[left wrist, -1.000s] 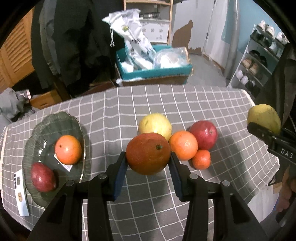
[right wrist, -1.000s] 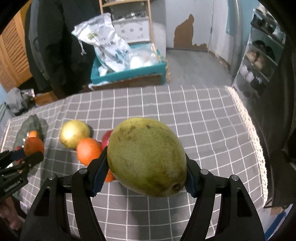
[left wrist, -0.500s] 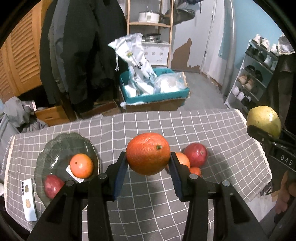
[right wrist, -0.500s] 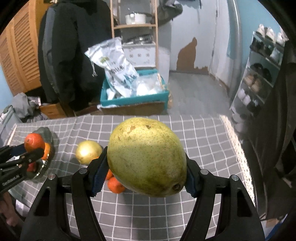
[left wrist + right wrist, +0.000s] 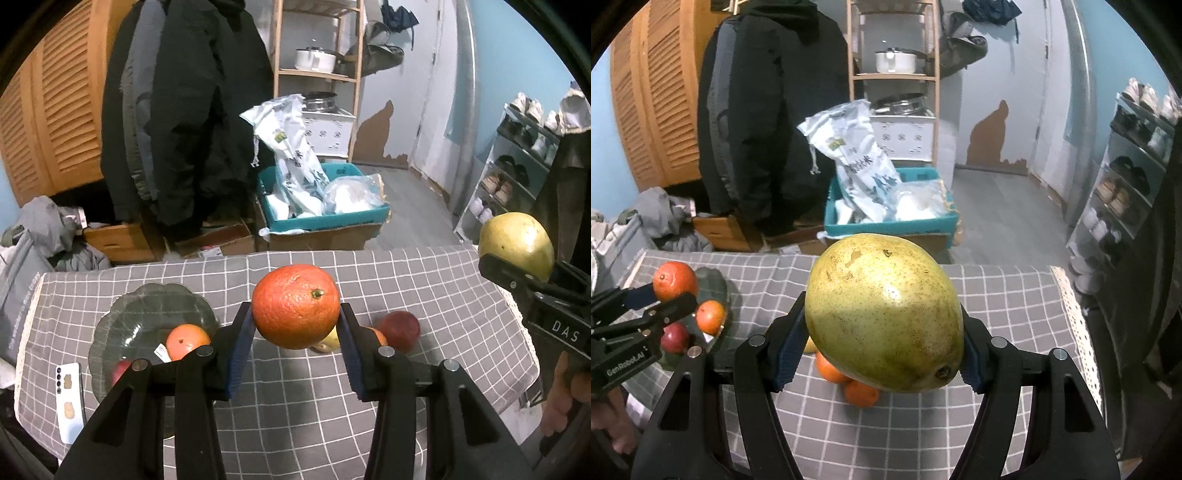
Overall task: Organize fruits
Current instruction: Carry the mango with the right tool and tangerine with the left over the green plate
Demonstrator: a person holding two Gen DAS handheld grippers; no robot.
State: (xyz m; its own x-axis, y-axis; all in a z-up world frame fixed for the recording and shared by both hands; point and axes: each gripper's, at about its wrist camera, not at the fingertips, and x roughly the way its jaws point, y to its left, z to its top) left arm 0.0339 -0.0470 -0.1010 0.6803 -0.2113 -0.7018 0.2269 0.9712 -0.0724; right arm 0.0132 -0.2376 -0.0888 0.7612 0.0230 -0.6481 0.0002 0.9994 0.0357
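My left gripper (image 5: pixel 295 336) is shut on a big orange (image 5: pixel 296 305), held high above the checked table. My right gripper (image 5: pixel 882 345) is shut on a large yellow-green mango (image 5: pixel 884 314), also raised; the mango (image 5: pixel 517 245) shows at the right edge of the left wrist view. A dark glass plate (image 5: pixel 147 314) at the table's left holds an orange (image 5: pixel 186 341) and a red fruit (image 5: pixel 120 371). On the cloth, mostly hidden behind my fingers, lie a red apple (image 5: pixel 399 328), a yellow fruit (image 5: pixel 328 343) and small oranges (image 5: pixel 860 393).
A white phone (image 5: pixel 70 400) lies left of the plate near the table's edge. Beyond the table stand a teal box (image 5: pixel 325 218) with bags, hanging coats (image 5: pixel 184 122), a wooden shelf (image 5: pixel 317 74) and a shoe rack (image 5: pixel 517 166). A hand (image 5: pixel 569 387) grips the right tool.
Both grippers have risen and tipped upward with their fruit, so the table and loose fruit sit lower and smaller and more of the room shows. Neither grip has altered.
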